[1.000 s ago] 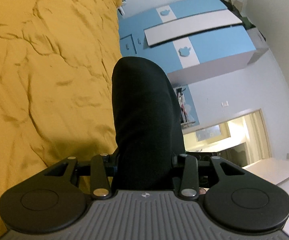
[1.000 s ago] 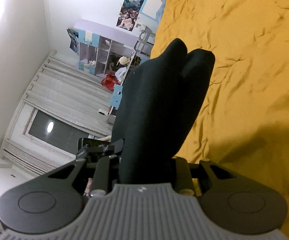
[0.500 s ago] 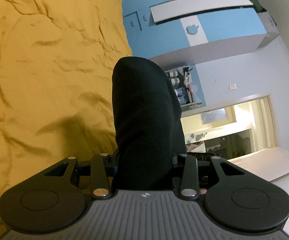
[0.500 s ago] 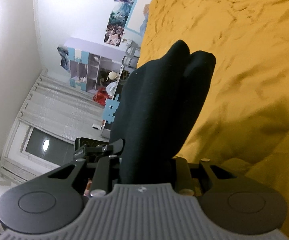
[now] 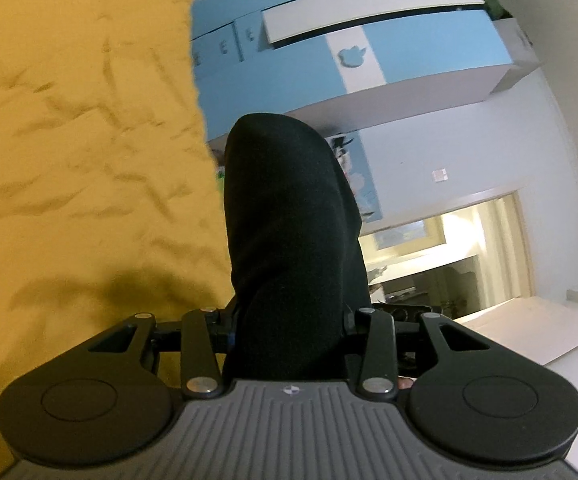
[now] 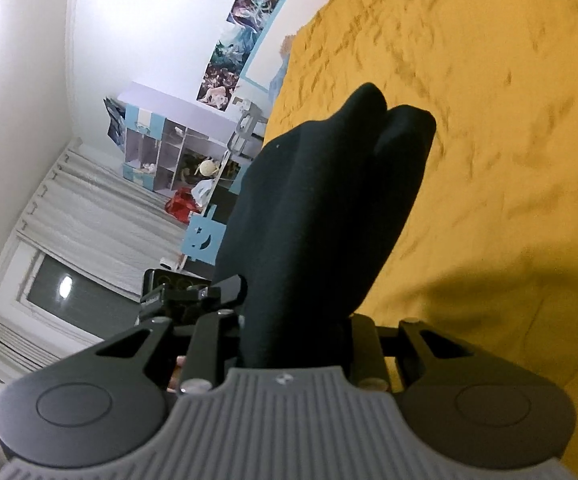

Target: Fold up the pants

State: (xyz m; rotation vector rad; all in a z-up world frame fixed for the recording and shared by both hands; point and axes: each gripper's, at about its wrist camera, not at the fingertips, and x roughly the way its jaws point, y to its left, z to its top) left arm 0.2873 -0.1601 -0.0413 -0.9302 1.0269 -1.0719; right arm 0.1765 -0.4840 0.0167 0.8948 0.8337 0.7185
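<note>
Left gripper [image 5: 289,332], right gripper [image 6: 295,336] each clamp black pants [image 5: 289,220]; yellow bedspread [image 5: 81,152] edge probably alongside.

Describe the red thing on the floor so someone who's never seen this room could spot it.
In the right wrist view, find the blue and white cubby shelf against the far wall. The crumpled red bundle lies at its foot, the only red there.

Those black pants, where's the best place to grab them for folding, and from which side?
Judging by the current hold, at a bunched edge: the black pants fill the left gripper and the right gripper, gathered thick between the jaws. Coming level over the yellow bedspread seems best.
</note>
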